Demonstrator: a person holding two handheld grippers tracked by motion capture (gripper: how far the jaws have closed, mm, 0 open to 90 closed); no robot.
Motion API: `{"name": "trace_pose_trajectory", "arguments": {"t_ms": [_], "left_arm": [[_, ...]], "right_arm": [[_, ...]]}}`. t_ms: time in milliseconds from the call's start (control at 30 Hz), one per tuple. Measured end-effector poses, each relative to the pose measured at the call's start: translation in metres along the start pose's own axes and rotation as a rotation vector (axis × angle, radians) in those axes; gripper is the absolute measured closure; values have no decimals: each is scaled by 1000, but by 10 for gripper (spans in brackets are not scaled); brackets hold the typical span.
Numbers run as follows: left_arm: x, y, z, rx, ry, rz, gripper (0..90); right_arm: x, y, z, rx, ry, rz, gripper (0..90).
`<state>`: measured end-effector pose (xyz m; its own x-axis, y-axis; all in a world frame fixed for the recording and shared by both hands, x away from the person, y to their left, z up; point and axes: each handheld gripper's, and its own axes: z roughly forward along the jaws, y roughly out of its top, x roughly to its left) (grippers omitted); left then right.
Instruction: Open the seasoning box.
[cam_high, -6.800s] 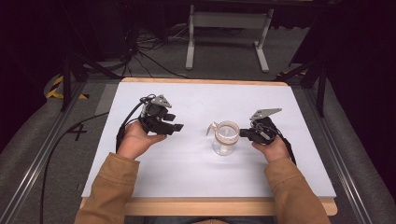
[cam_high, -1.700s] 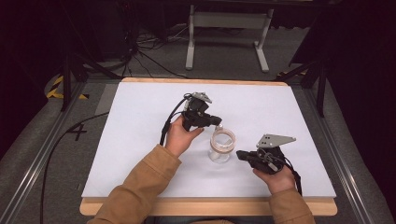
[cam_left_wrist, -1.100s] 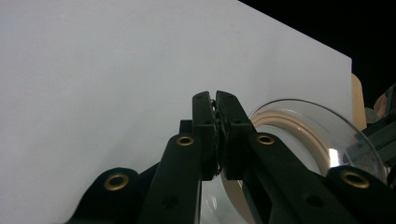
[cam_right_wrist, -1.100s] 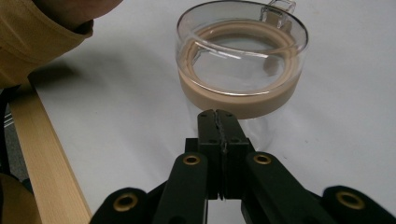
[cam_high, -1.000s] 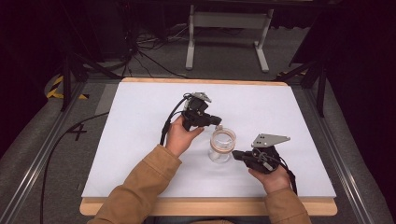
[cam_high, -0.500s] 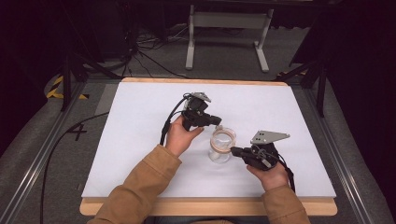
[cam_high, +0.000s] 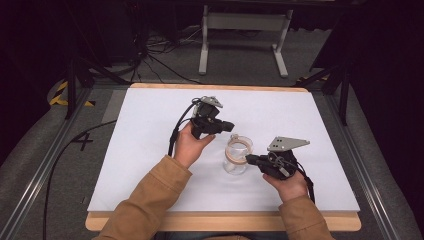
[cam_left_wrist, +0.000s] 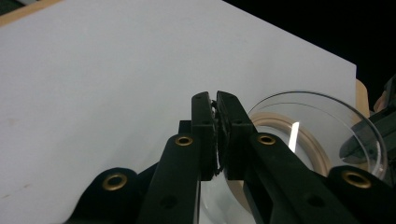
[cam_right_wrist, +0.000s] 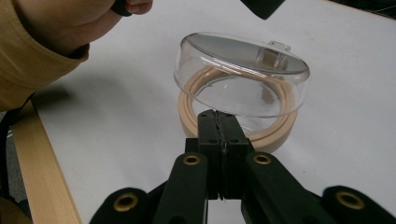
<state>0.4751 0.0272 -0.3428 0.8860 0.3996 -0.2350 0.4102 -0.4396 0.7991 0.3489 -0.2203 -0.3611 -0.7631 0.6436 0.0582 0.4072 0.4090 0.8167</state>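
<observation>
A clear round lid (cam_right_wrist: 240, 74) with a small tab on top sits tilted over a tan ring (cam_right_wrist: 280, 133) on the white table. The same clear lid (cam_high: 237, 156) stands mid-table in the high view. My right gripper (cam_right_wrist: 219, 115) is shut with nothing between its jaws, its tip close to the ring's near side. From above, that right gripper (cam_high: 249, 159) points left at the lid's right edge. My left gripper (cam_high: 231, 125) hovers just behind the lid. Its jaws are pressed together and empty in the left gripper view (cam_left_wrist: 215, 97), with the lid (cam_left_wrist: 327, 126) to their right.
The white table top (cam_high: 150, 130) has a wooden front edge (cam_high: 220, 221). A person's tan sleeve (cam_high: 150, 200) reaches diagonally across the near left. A metal stand (cam_high: 245, 22) and cables lie on the floor beyond the far edge.
My right gripper has crept left and slightly forward until its tip is at the lid's right side. The left gripper has held still behind the lid.
</observation>
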Motion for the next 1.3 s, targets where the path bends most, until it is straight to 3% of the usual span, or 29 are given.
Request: {"name": "trace_pose_trajectory", "arguments": {"t_ms": [300,733,1067,1300], "left_arm": [[-6,-5,-26,-44,27,7,858],[-9,-28,-62,-40,78,-26,842],[-2,-43,-71,-35,91,-66,837],[0,-48,-79,-38,100,-81,836]], "right_arm": [[1,12,-4,-30,-3,-39,897],[-8,33,1,-64,11,-76,897],[-17,49,9,-57,0,-87,897],[-33,57,22,-47,-25,-67,897]]}}
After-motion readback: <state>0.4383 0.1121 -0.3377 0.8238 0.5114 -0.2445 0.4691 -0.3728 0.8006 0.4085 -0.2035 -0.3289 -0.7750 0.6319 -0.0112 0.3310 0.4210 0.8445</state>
